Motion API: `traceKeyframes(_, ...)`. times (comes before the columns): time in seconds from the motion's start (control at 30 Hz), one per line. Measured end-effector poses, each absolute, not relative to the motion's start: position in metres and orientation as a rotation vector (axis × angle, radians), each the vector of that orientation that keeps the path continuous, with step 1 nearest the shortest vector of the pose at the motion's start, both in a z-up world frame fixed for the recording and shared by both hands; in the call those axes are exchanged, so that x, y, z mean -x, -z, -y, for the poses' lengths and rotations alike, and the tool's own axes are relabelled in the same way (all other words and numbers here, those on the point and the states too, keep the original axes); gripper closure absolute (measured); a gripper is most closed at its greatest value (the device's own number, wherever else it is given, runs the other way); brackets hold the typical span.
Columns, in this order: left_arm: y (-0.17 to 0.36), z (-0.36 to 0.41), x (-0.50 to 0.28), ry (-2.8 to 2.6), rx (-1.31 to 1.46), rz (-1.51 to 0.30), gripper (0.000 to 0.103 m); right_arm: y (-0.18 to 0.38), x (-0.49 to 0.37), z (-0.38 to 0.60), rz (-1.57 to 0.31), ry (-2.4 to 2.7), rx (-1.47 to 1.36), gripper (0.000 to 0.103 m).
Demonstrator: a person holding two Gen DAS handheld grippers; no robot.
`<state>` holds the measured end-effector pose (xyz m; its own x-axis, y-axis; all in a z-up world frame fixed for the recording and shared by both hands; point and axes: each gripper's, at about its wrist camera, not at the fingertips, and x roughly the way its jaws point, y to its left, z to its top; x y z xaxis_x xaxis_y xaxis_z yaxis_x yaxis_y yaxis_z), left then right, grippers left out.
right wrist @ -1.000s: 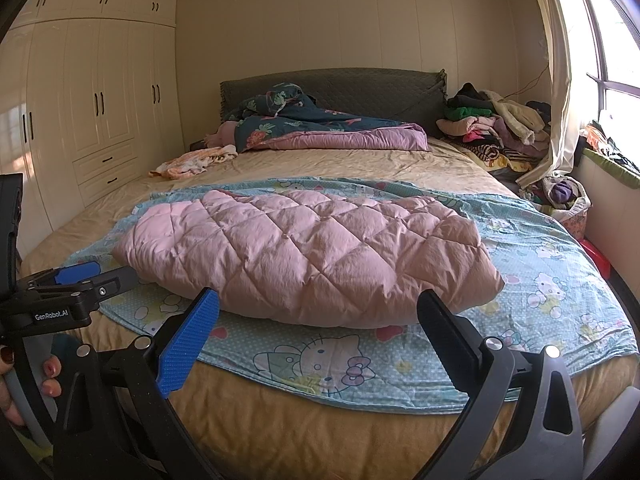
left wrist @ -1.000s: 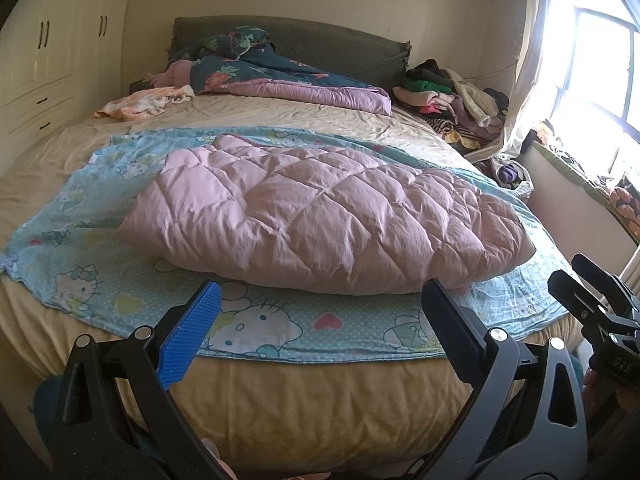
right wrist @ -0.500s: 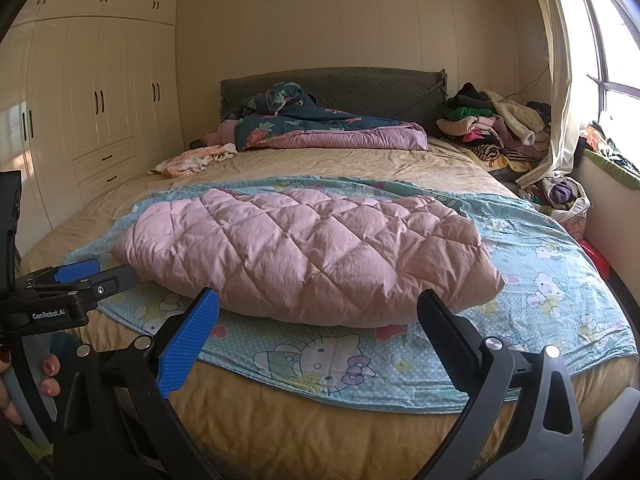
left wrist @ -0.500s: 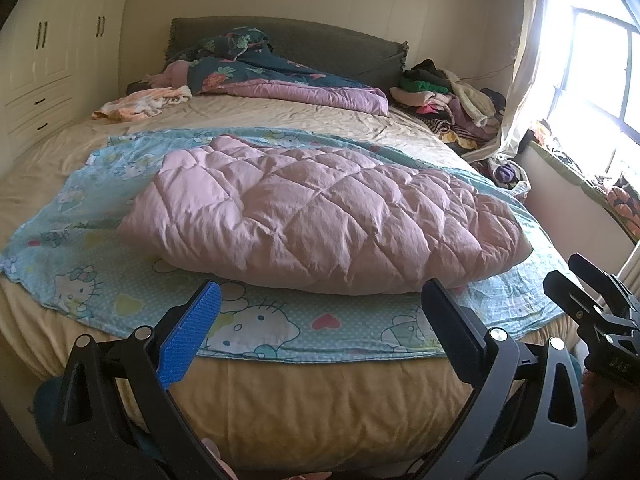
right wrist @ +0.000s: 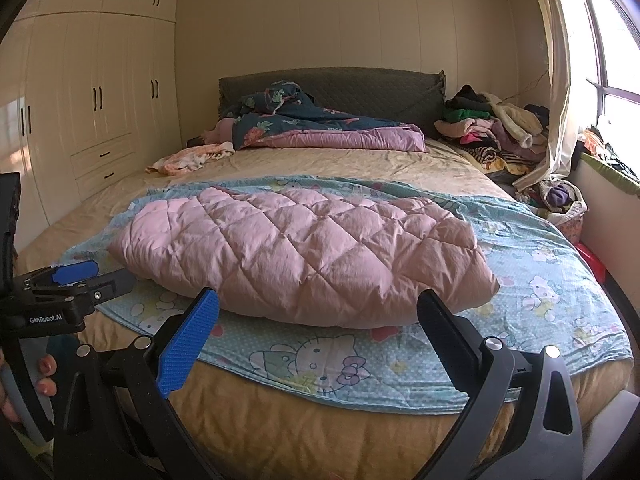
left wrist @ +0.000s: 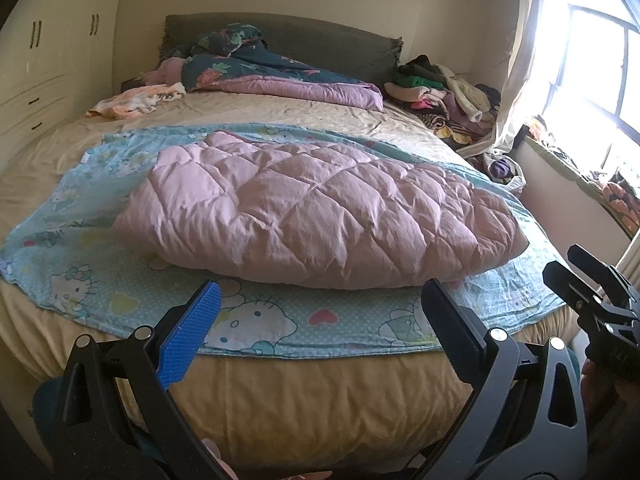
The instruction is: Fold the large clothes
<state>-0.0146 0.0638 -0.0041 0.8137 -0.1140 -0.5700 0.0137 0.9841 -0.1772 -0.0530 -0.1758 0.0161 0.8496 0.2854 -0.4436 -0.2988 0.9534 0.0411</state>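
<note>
I am at the approach step, nothing gripped yet: my left tongs hang spread wide and empty at the foot of the bed, and my right tongs hang beside them, just as wide and just as empty. The pink quilted comforter lies already doubled up on the blue cartoon-print sheet, ahead of both tongs and clear of them. Next, I judge, each pair must reach over the sheet's near hem and close on the comforter's near edge.
</note>
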Motion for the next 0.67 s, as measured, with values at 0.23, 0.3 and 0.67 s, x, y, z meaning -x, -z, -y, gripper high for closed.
traceKeyframes(0.23,0.012,-0.068,0.009,0.068,0.176,-0.685,0.009,-0.022,0.053,0.197,-0.442,-0.253,0.011,0.004)
traceKeyframes(0.3,0.012,-0.073,0.008,0.04,0.18,-0.679,0.009,-0.021,0.052,0.215,-0.445,-0.213,-0.009,0.004)
traceKeyframes(0.67,0.033,-0.267,-0.055,-0.484,0.37,-0.695,0.009,0.049,0.046,0.514,-0.536,0.588,-0.264,0.004)
